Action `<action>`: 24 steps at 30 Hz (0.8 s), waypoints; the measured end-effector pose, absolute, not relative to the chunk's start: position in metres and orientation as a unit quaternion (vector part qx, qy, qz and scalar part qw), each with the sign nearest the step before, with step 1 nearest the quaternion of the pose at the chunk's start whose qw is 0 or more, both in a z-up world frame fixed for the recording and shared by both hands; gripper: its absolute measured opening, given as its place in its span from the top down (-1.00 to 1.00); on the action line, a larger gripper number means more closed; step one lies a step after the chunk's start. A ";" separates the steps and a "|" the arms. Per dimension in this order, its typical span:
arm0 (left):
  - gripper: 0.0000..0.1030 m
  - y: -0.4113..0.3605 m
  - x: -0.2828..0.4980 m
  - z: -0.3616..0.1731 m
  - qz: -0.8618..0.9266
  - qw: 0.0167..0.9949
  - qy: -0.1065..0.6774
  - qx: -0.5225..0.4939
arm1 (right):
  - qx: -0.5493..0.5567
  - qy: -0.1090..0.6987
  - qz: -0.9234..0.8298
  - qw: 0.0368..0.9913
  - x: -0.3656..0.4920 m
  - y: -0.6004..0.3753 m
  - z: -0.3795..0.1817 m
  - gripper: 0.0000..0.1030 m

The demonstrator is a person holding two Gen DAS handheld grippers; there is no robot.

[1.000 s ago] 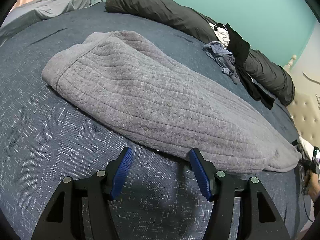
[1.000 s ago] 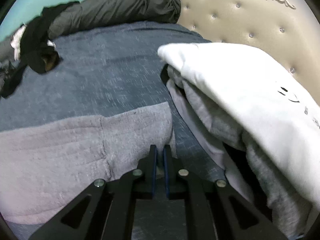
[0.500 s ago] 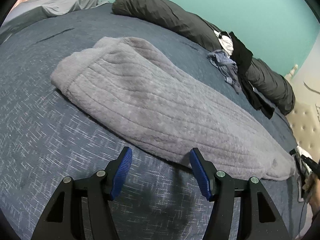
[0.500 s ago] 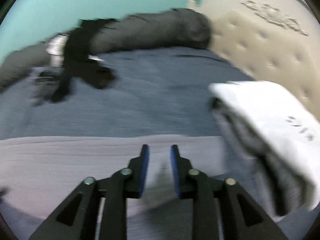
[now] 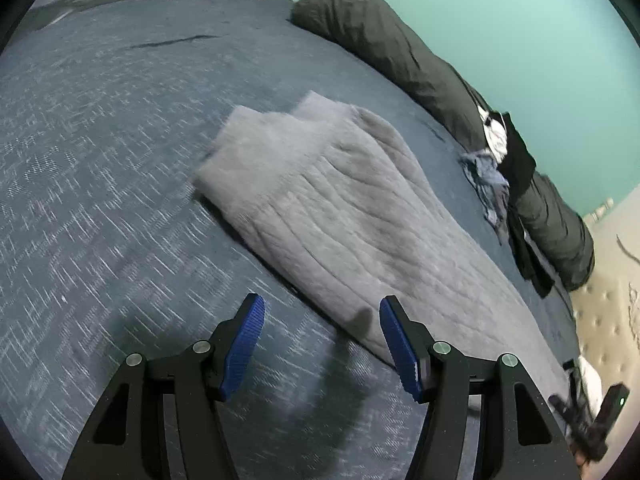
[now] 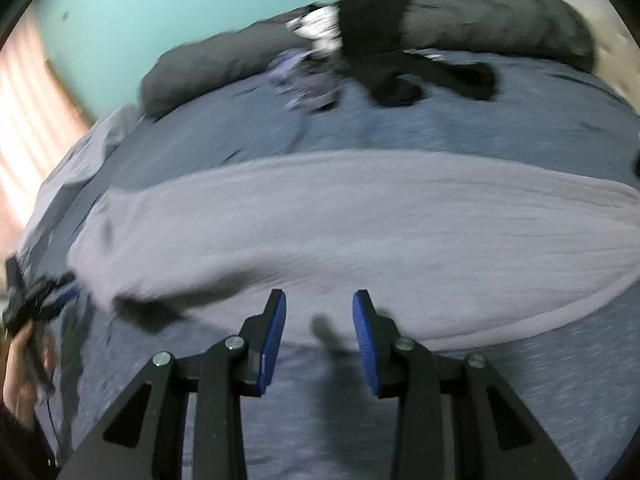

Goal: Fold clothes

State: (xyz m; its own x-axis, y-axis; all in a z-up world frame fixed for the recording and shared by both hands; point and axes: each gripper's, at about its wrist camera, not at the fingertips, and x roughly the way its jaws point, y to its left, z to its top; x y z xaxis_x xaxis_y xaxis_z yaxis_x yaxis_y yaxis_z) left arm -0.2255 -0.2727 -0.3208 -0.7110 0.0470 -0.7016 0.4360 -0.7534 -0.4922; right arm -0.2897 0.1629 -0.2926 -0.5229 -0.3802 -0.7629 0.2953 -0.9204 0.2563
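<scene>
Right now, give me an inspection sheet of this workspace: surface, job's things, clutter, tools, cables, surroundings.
Surface: blue bedspread, mostly bare near the tools.
Job's things: grey ribbed garment lies flat, folded lengthwise, one end layered.
Clutter: black garment and crumpled pale blue cloth by the dark rolled duvet.
Tools: left tool open, empty, at the garment's near edge; right tool open, empty.
Cables: nothing seen clearly.
Surroundings: turquoise wall, tufted cream headboard.
</scene>
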 end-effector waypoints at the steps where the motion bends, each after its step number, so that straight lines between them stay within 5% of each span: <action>1: -0.25 -0.274 -0.227 -0.321 -0.864 0.110 0.332 0.362 | 0.447 -0.043 -0.870 0.204 -0.285 0.152 -0.292 0.33; 8: -0.21 -0.279 -0.235 -0.322 -0.869 0.090 0.331 0.357 | 0.457 -0.030 -0.853 0.251 -0.267 0.086 -0.298 0.33; 15: 0.63 -0.286 -0.242 -0.323 -0.874 0.073 0.331 0.349 | 0.465 -0.021 -0.841 0.275 -0.263 0.050 -0.308 0.33; 24: 0.87 -0.301 -0.226 -0.307 -0.882 0.073 0.347 0.310 | 0.470 -0.030 -0.836 0.281 -0.267 0.041 -0.310 0.33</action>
